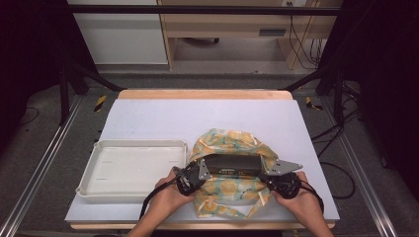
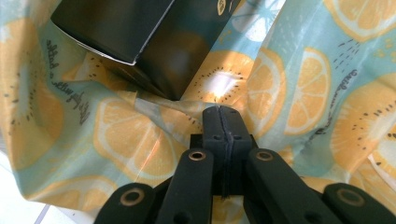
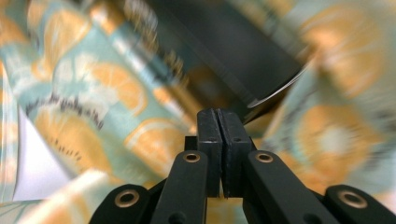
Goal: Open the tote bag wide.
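Left gripper (image 2: 223, 112) and right gripper (image 3: 219, 114) clamped – seemingly on fruit-print cloth (image 1: 227, 190), black box (image 1: 232, 164) between, white tray (image 1: 131, 170) left

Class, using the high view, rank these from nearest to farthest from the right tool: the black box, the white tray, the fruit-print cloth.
1. Fruit-print cloth: directly at the right tool, bunched around it.
2. Black box: just to its left, lying on the cloth.
3. White tray: farthest, at the table's left side, beyond the left tool.
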{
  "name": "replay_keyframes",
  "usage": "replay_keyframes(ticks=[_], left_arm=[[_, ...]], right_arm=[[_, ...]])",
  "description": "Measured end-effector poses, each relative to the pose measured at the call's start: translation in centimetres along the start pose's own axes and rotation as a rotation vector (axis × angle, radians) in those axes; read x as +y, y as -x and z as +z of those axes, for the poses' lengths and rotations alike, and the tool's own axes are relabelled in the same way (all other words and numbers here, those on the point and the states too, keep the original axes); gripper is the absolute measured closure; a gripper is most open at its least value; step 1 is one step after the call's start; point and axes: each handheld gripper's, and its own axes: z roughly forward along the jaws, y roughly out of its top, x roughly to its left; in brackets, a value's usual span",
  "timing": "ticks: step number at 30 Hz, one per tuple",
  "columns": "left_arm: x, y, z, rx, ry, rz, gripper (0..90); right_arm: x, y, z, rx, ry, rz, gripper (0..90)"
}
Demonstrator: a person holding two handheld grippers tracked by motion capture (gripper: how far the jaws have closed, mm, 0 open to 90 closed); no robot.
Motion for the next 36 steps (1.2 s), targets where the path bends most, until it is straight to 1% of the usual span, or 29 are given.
replay_keyframes(ticks=[3,4,5,6,8,9,10,11,13,15,18,19,20,21,22,23,24,25,26,27,28,29,30,31,32,33,34,36], left_arm=[[0.0,0.1,0.1,0.003,-0.002,0.003,89.9],[0.0,0.1,0.1,0.002,-0.001,0.003,89.9],[0.0,0.1,0.1,0.002,0.000,0.003,89.8],[0.1,0.1,0.1,0.002,-0.001,0.004,89.8],[0.0,0.1,0.1,0.001,0.000,0.003,89.8],[0.0,0.1,0.1,0.000,0.001,0.002,89.8],[0.0,0.0,0.1,-0.003,0.002,0.001,89.8],[0.0,0.0,0.1,-0.003,0.001,-0.004,89.8],[-0.1,-0.1,0.0,-0.006,0.003,-0.010,89.8],[-0.2,-0.1,0.0,-0.006,0.006,-0.009,89.8],[0.0,-0.1,-0.6,-0.008,0.034,-0.003,89.8],[0.2,-0.1,-1.1,-0.011,0.052,-0.004,89.8],[0.3,-0.1,-1.4,-0.015,0.067,-0.008,89.9],[0.4,-0.1,-1.9,-0.020,0.089,-0.016,89.9],[0.6,-0.3,-2.5,-0.014,0.104,-0.018,90.0],[0.8,-0.4,-3.2,0.001,0.128,-0.020,90.0],[1.1,-0.8,-4.0,0.015,0.151,-0.020,90.0],[1.4,-1.2,-4.6,0.030,0.167,-0.024,90.0],[1.6,-1.5,-4.8,0.043,0.181,-0.030,90.0],[2.1,-2.2,-5.1,0.054,0.201,-0.045,90.0],[2.3,-2.5,-5.1,0.057,0.204,-0.052,90.0],[2.5,-3.0,-4.9,0.068,0.213,-0.064,90.0],[2.7,-3.3,-4.7,0.070,0.211,-0.068,90.0],[3.1,-3.9,-4.4,0.086,0.201,-0.069,90.0],[3.5,-4.7,-3.9,0.124,0.196,-0.081,90.0],[3.5,-4.7,-3.9,0.124,0.196,-0.081,90.0],[3.7,-5.1,-3.5,0.138,0.185,-0.084,90.0],[3.9,-6.0,-2.6,0.143,0.170,-0.107,90.0]], right_arm=[[0.2,0.7,-0.6,-0.047,0.040,0.010,90.0],[0.1,1.2,-0.5,-0.062,0.043,0.030,90.0],[-0.2,1.8,0.0,-0.080,0.013,0.051,90.0],[-0.2,1.8,0.0,-0.080,0.013,0.051,90.0],[-0.5,2.3,0.9,-0.094,-0.041,0.075,90.0],[-0.7,2.6,1.6,-0.086,-0.076,0.092,90.0],[-0.7,2.6,1.6,-0.086,-0.076,0.092,90.0],[-0.9,2.8,2.2,-0.080,-0.103,0.100,90.0],[-1.1,2.9,2.6,-0.080,-0.123,0.106,90.0],[-1.1,2.9,2.6,-0.077,-0.123,0.115,90.0],[-1.0,2.9,2.1,-0.082,-0.102,0.104,90.0],[-1.0,2.8,1.8,-0.087,-0.088,0.106,90.0],[-0.9,2.7,1.1,-0.098,-0.062,0.108,90.0],[-0.9,2.7,0.8,-0.106,-0.052,0.105,90.0],[-0.8,2.6,0.4,-0.113,-0.036,0.100,90.0],[-0.8,2.6,0.4,-0.113,-0.036,0.100,90.0],[-0.7,2.4,0.1,-0.115,-0.021,0.100,90.0],[-0.4,1.8,-0.6,-0.114,0.018,0.083,90.0],[-0.4,1.8,-0.6,-0.114,0.018,0.083,90.0],[-0.2,1.6,-0.7,-0.112,0.027,0.076,90.0],[0.1,1.0,-0.8,-0.096,0.048,0.059,90.0],[0.2,0.6,-0.8,-0.084,0.054,0.050,90.0],[0.4,0.1,-0.7,-0.066,0.059,0.037,90.0],[0.5,-0.2,-0.7,-0.055,0.057,0.022,90.0],[0.7,-1.0,-0.3,-0.019,0.052,-0.003,90.0],[0.7,-1.0,-0.3,-0.019,0.052,-0.003,90.0],[0.7,-1.4,0.0,-0.006,0.045,-0.014,90.0],[0.6,-1.8,0.6,0.019,0.014,-0.030,90.0]])
